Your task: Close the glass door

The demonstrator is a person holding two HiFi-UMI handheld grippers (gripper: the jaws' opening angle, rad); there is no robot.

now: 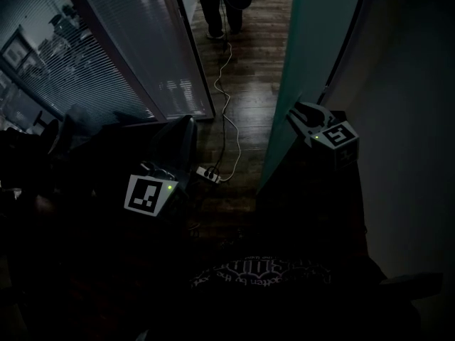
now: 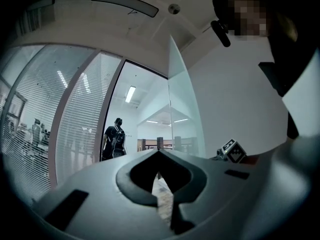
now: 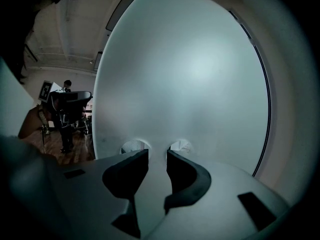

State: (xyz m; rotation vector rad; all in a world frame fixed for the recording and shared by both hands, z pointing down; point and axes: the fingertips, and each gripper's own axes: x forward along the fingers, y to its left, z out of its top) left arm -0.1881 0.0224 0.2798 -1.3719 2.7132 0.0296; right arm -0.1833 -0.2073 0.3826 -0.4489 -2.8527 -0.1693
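The frosted glass door (image 1: 306, 62) stands open, edge-on at the right of the doorway, and fills the right gripper view (image 3: 190, 74). My right gripper (image 1: 298, 114) is held up against the door's face, jaws apart with nothing between them (image 3: 157, 155). Its fingertips are mirrored in the glass just ahead; I cannot tell whether they touch it. My left gripper (image 1: 181, 137) hovers lower at the left, pointing through the doorway, its tips meeting (image 2: 159, 152) and empty. The door's thin edge (image 2: 172, 99) rises straight ahead of it.
A person (image 1: 220, 6) stands on the wooden floor beyond the doorway. A white cable (image 1: 226, 112) runs to a power strip (image 1: 208, 174) on the floor. A glass wall with blinds (image 1: 128, 48) borders the left, a pale wall (image 1: 405, 119) the right.
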